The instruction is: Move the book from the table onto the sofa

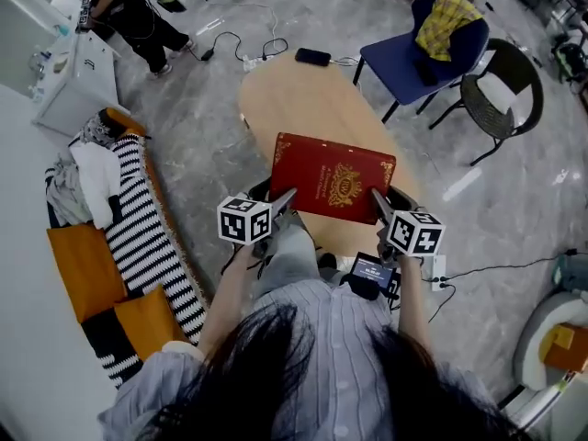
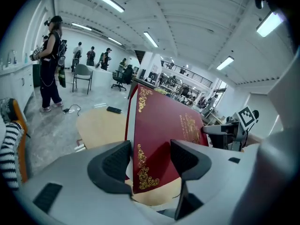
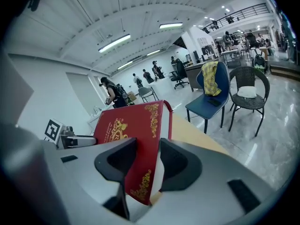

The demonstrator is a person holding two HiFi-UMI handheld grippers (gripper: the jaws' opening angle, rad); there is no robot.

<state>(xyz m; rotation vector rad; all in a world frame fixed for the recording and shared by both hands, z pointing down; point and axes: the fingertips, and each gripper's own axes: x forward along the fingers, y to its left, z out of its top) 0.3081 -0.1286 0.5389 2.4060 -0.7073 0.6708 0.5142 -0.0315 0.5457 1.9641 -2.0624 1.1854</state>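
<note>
A red book (image 1: 333, 177) with gold ornament hangs above the near end of the oval wooden table (image 1: 303, 99), carried between both grippers. My left gripper (image 1: 287, 197) is shut on the book's near left corner, and my right gripper (image 1: 378, 198) is shut on its near right corner. In the left gripper view the book (image 2: 164, 135) stands tilted between the dark pads (image 2: 115, 162) of the left gripper (image 2: 151, 161). The right gripper view shows the book (image 3: 131, 130) clamped in the right gripper (image 3: 147, 161). The sofa (image 1: 138, 237), with striped and orange cushions, lies along the left.
A blue chair (image 1: 413, 58) with a yellow plaid cloth (image 1: 446, 16) and a black wicker chair (image 1: 501, 90) stand beyond the table's right side. A phone (image 1: 312, 57) and cables lie at the far end. A white cabinet (image 1: 78, 81) and a person (image 1: 129, 12) are at the top left.
</note>
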